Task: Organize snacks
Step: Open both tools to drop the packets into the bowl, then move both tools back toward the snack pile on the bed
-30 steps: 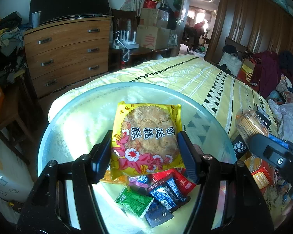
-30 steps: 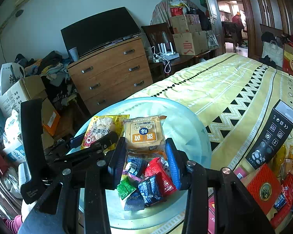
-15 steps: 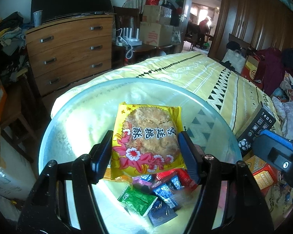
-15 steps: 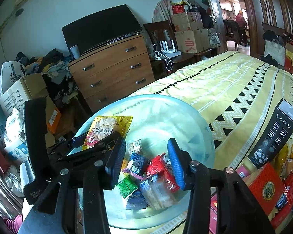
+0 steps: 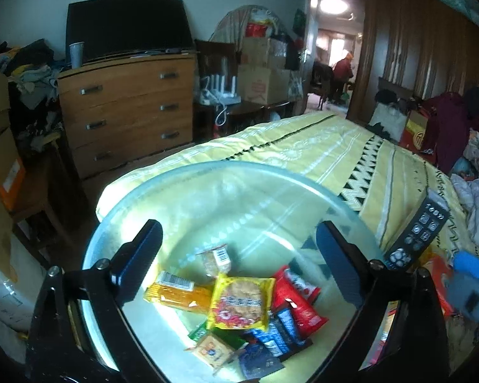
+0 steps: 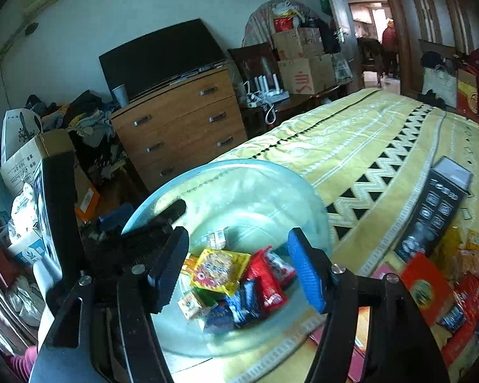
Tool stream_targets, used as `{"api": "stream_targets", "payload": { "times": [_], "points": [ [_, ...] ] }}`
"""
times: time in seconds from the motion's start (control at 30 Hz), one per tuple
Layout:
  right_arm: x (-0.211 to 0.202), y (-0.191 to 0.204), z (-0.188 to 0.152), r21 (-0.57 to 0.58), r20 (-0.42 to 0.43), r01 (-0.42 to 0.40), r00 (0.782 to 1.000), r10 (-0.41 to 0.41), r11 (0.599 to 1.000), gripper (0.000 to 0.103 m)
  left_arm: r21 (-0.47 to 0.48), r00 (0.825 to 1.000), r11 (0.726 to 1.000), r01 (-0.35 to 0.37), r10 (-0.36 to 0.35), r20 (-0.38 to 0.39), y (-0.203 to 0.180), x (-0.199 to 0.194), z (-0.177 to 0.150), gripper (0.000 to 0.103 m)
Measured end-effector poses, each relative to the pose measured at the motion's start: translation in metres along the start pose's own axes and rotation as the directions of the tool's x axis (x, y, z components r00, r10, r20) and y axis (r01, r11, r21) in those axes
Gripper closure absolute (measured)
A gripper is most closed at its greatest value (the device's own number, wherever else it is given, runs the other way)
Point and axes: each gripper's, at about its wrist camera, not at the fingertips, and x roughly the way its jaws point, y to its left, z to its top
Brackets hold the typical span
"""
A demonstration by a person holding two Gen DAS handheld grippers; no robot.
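A clear glass bowl (image 5: 207, 178) (image 6: 258, 172) sits on the bed's near corner and holds several snack packets. The yellow cookie packet (image 5: 239, 301) (image 6: 218, 269) lies on top of the pile, beside red (image 5: 298, 300) and blue packets. My left gripper (image 5: 239, 265) is open and empty above the bowl. My right gripper (image 6: 238, 271) is open and empty above the bowl's right side. The left gripper's body shows at the left of the right wrist view (image 6: 137, 233).
More snack packets and a red box (image 6: 428, 287) lie on the bed at the right. A black box (image 6: 434, 204) (image 5: 418, 233) lies on the yellow bedspread (image 5: 319, 146). A wooden dresser (image 5: 127, 108) and clutter stand beyond the bed's edge.
My left gripper opened and dropped the yellow cookie packet into the bowl. My right gripper let go of its orange packet earlier and now stands wider open.
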Motion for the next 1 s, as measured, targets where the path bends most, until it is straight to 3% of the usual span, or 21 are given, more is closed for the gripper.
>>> {"api": "stream_targets", "payload": {
  "times": [0.17, 0.27, 0.33, 0.47, 0.53, 0.6, 0.67, 0.73, 0.8, 0.87, 1.0],
  "points": [
    [-0.06, -0.05, -0.058, 0.07, 0.041, 0.129, 0.99, -0.132, 0.989, 0.025, 0.062, 0.99, 0.988, 0.139, -0.14, 0.021, -0.052, -0.021, -0.004, 0.005],
    [-0.097, -0.105, -0.108, 0.168, -0.007, 0.228, 0.973, -0.23, 0.959, 0.025, 0.132, 0.963, 0.957, 0.259, -0.266, 0.035, -0.1, -0.045, -0.012, 0.005],
    [-0.123, -0.146, -0.141, 0.233, -0.055, 0.302, 0.953, -0.298, 0.924, 0.025, 0.2, 0.929, 0.911, 0.361, -0.371, 0.011, -0.14, -0.062, -0.024, 0.005],
    [-0.194, -0.257, -0.206, 0.419, -0.132, 0.447, 0.891, -0.434, 0.79, 0.025, 0.314, 0.851, 0.795, 0.519, -0.515, -0.104, -0.212, -0.084, -0.059, 0.005],
    [-0.231, -0.316, -0.229, 0.51, -0.157, 0.499, 0.855, -0.495, 0.701, 0.025, 0.349, 0.824, 0.749, 0.564, -0.541, -0.169, -0.238, -0.086, -0.079, 0.005],
    [-0.268, -0.383, -0.251, 0.612, -0.18, 0.524, 0.821, -0.542, 0.592, 0.025, 0.387, 0.807, 0.709, 0.589, -0.535, -0.248, -0.265, -0.082, -0.102, 0.005],
    [-0.291, -0.434, -0.265, 0.659, -0.202, 0.545, 0.792, -0.576, 0.518, 0.033, 0.402, 0.796, 0.687, 0.605, -0.526, -0.3, -0.279, -0.076, -0.117, 0.006],
    [-0.309, -0.485, -0.279, 0.702, -0.219, 0.551, 0.771, -0.598, 0.452, 0.037, 0.414, 0.797, 0.681, 0.604, -0.508, -0.327, -0.288, -0.072, -0.129, 0.006],
    [-0.315, -0.528, -0.291, 0.76, -0.224, 0.516, 0.778, -0.587, 0.394, 0.037, 0.419, 0.8, 0.682, 0.599, -0.491, -0.344, -0.293, -0.067, -0.134, 0.006],
    [-0.309, -0.557, -0.302, 0.81, -0.202, 0.456, 0.808, -0.553, 0.37, 0.037, 0.421, 0.804, 0.687, 0.592, -0.476, -0.355, -0.298, -0.062, -0.137, 0.006],
    [-0.257, -0.573, -0.303, 0.862, -0.112, 0.297, 0.902, -0.416, 0.411, 0.038, 0.44, 0.816, 0.69, 0.575, -0.443, -0.372, -0.302, -0.06, -0.147, 0.006]
  ]
}}
